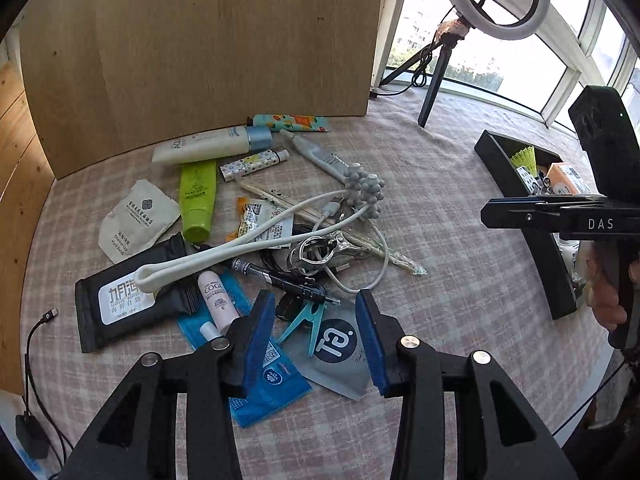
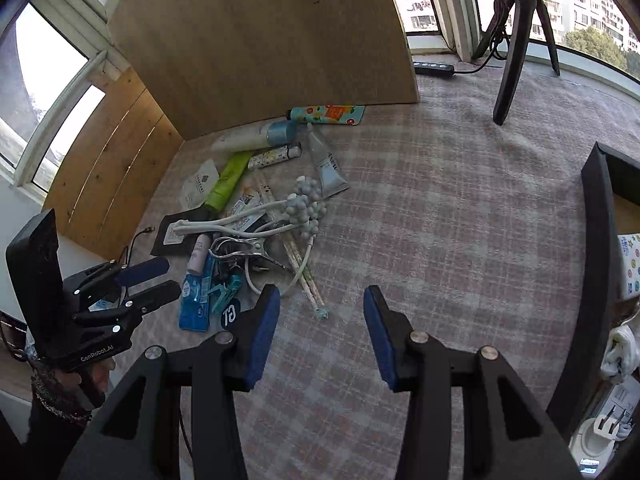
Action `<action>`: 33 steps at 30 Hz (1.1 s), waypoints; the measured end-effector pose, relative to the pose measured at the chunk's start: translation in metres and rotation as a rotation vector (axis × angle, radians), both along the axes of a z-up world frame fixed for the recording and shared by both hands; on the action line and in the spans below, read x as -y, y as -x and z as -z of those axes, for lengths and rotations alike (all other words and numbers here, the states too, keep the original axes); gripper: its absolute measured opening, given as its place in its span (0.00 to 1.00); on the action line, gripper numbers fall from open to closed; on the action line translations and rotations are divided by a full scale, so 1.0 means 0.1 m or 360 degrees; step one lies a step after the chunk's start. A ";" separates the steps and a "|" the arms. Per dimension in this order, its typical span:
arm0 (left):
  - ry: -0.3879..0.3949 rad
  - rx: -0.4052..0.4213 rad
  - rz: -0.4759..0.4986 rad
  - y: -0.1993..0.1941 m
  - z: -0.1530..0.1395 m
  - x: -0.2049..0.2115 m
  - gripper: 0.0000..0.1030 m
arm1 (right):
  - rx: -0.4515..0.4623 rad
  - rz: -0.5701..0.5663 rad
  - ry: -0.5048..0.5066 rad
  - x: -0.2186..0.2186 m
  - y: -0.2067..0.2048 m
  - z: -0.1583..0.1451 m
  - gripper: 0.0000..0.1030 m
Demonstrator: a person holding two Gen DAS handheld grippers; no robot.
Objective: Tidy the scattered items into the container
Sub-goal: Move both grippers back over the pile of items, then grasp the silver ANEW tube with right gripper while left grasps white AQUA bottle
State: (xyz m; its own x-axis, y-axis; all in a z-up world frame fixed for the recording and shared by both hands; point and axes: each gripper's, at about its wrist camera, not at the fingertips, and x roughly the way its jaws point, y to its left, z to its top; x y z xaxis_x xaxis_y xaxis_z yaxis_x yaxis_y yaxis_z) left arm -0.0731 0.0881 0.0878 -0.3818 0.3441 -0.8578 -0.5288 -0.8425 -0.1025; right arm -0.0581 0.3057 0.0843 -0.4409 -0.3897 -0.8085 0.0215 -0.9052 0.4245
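Black container (image 1: 516,184) sits at the right side of the checked tablecloth (image 1: 440,200), well apart from the clutter. Inside it, in the left wrist view: a yellow folded item (image 1: 525,157), an orange-and-white packet (image 1: 566,178), a small metal clip, other bits too crowded to identify. The right wrist view shows the container's black wall (image 2: 598,264) at the frame's right edge, with a sticker-patterned item (image 2: 631,264) and white objects beyond it.

Scattered pile lies at centre-left of the cloth, before an upright wooden board (image 1: 208,48). In it: a cream tube with blue cap (image 1: 208,144), green tube (image 1: 197,200), black wipes pack (image 1: 120,300), white massager with grey ball head (image 1: 280,224), chrome clip (image 1: 316,254), teal clothespin (image 1: 306,320), grey sachet (image 1: 340,348), blue sachet (image 1: 260,376), white cable (image 1: 360,268).

Left gripper (image 1: 316,320): jaws spread apart, empty, hovering over the teal clothespin and grey sachet at the pile's near edge.

Right gripper (image 2: 322,320): jaws spread, empty, above bare cloth between pile and container.

Ring light on a tripod (image 1: 436,80) stands behind, by the window.
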 end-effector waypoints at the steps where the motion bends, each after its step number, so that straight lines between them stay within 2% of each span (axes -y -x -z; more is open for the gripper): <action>1: 0.0004 -0.0014 0.0017 0.02 0.00 -0.01 0.35 | -0.0004 -0.0021 -0.0016 0.05 0.05 0.00 0.42; 4: 0.0058 -0.0031 0.0021 0.16 0.01 0.03 0.35 | -0.0031 -0.0088 -0.0163 0.21 0.20 -0.01 0.42; 8: 0.0107 -0.0007 -0.0022 0.42 0.05 0.19 0.35 | -0.0030 -0.0105 -0.0179 0.18 0.45 -0.04 0.42; 12: 0.0156 -0.0028 -0.0013 0.65 0.07 0.23 0.35 | -0.0034 -0.0127 -0.0284 0.17 0.84 -0.10 0.42; 15: 0.0148 -0.0055 0.0020 0.89 0.02 0.18 0.35 | 0.0037 -0.0194 -0.0268 0.22 1.23 -0.01 0.42; 17: 0.0210 -0.0092 0.0058 1.08 0.00 0.10 0.39 | 0.0069 -0.0194 -0.0304 0.26 1.43 0.08 0.42; 18: 0.0249 -0.0095 0.0083 1.18 0.01 0.06 0.46 | 0.0082 -0.0205 -0.0319 0.29 1.52 0.13 0.42; 25: 0.0521 -0.0186 0.0395 1.69 0.18 -0.33 0.55 | 0.0150 -0.0239 -0.0325 0.35 1.87 0.46 0.42; 30: 0.0652 -0.0139 0.0651 1.88 0.48 -0.60 0.59 | 0.0154 -0.0311 -0.0345 0.41 1.96 0.57 0.42; 33: 0.0702 -0.0082 0.0716 1.99 0.64 -0.67 0.59 | 0.0147 -0.0332 -0.0409 0.47 2.00 0.62 0.42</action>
